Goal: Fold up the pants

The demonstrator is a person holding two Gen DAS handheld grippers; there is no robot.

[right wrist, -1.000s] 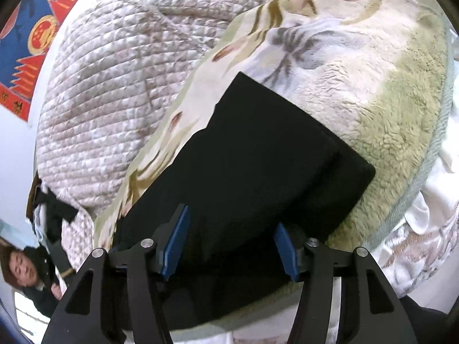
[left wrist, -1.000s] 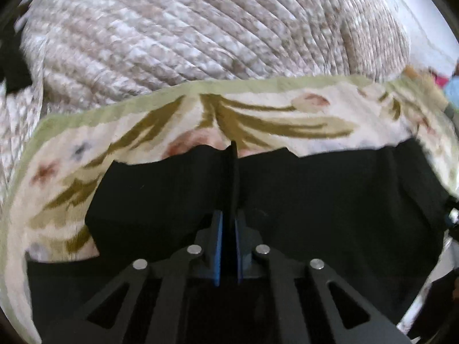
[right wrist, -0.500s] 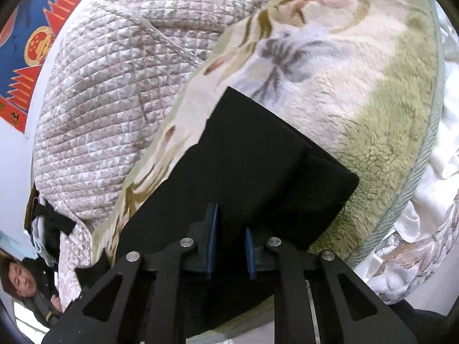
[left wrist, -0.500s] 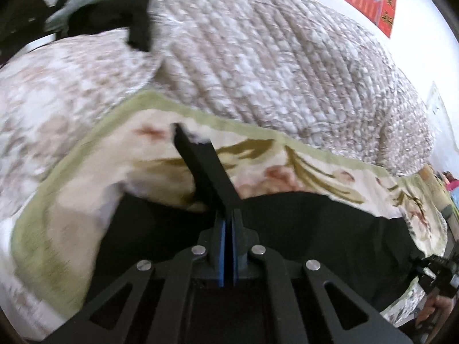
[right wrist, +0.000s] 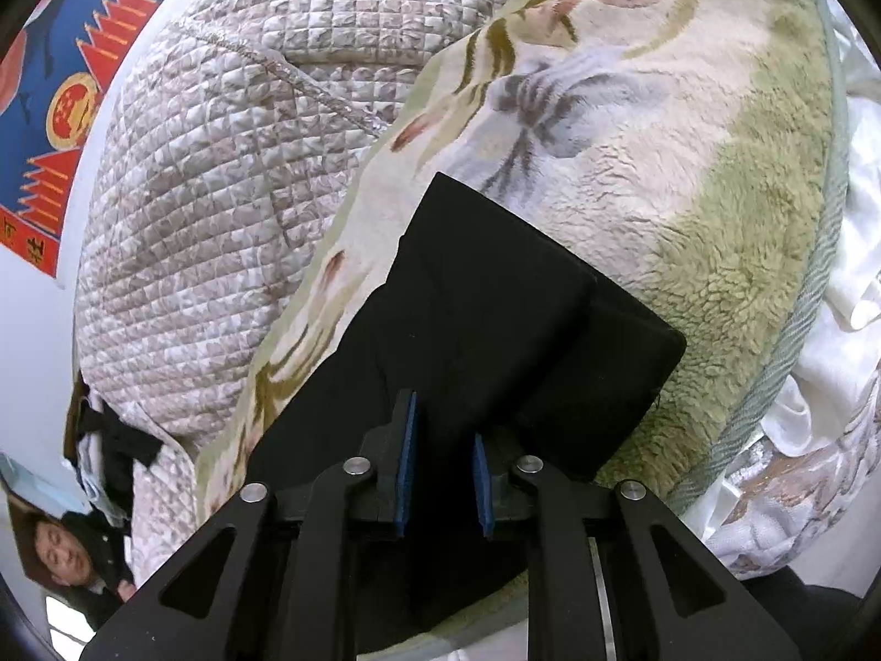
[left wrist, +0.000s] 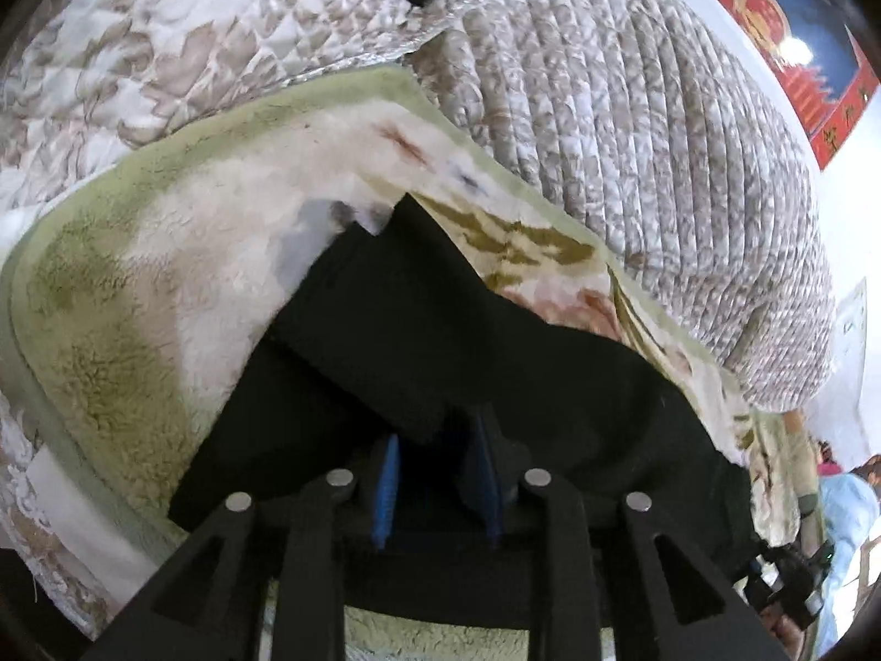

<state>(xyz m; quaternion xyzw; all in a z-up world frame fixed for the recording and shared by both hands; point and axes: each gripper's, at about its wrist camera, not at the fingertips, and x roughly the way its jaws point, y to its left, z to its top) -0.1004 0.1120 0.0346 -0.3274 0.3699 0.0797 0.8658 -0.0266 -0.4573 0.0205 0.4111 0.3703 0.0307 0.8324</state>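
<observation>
Black pants (right wrist: 495, 330) lie on the floral fleece blanket (right wrist: 688, 137) over the quilted bed (right wrist: 220, 165), near the blanket's green edge; left gripper (left wrist: 438, 473) part open, folded flap between the pads, grip unclear; right gripper (right wrist: 443, 473) part open, fabric bunched between its pads.

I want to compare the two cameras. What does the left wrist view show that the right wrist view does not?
Only the left wrist view shows a person in pale blue clothing at the right edge. Only the right wrist view shows a dark-haired man's face and white crumpled cloth. Both show the black folded pants on the floral fleece blanket, the beige quilted bedspread and the red-and-blue wall poster.
</observation>
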